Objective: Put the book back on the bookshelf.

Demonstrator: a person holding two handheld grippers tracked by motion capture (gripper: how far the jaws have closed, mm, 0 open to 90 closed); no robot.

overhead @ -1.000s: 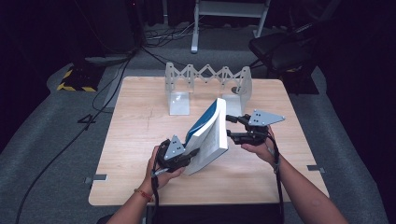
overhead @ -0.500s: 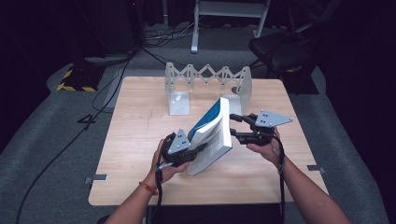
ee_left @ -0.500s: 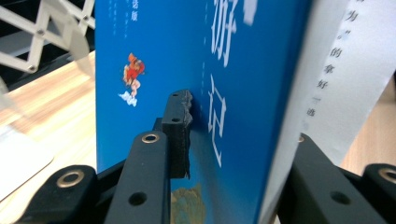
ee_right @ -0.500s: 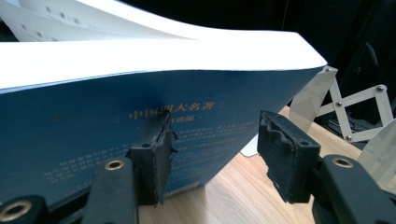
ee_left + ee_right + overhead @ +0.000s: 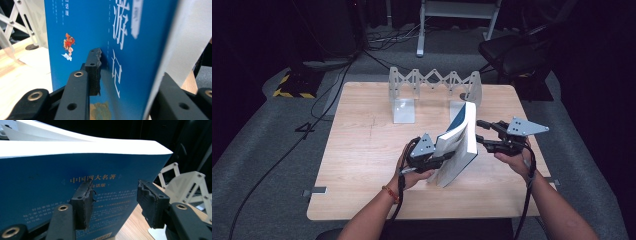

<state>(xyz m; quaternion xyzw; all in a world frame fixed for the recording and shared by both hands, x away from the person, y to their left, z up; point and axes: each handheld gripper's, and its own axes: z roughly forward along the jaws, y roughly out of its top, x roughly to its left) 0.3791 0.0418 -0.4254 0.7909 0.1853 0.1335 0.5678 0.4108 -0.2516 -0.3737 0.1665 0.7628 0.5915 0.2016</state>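
A thick book [image 5: 459, 145] with a blue cover stands nearly upright, slightly fanned, on the wooden table [image 5: 362, 150] right of centre. My left gripper [image 5: 443, 159] holds it low on its left side. In the left gripper view the blue front cover [image 5: 82, 30] runs between the jaws, one pad [image 5: 93, 72] pressed flat on it, so the left gripper [image 5: 130, 67] is shut on the cover. My right gripper [image 5: 479, 132] is at the book's right side. In the right gripper view the right gripper [image 5: 115, 185] is open, facing the back cover [image 5: 50, 175].
A white folding lattice rack [image 5: 432, 82] with two flat feet stands at the back of the table, just behind the book. Part of the rack [image 5: 185, 182] sits close on the right in the right gripper view. Bare tabletop lies to the left and front.
The book has been tipped from a slant to nearly upright. Both grippers rose with it, and the right gripper shifted slightly right.
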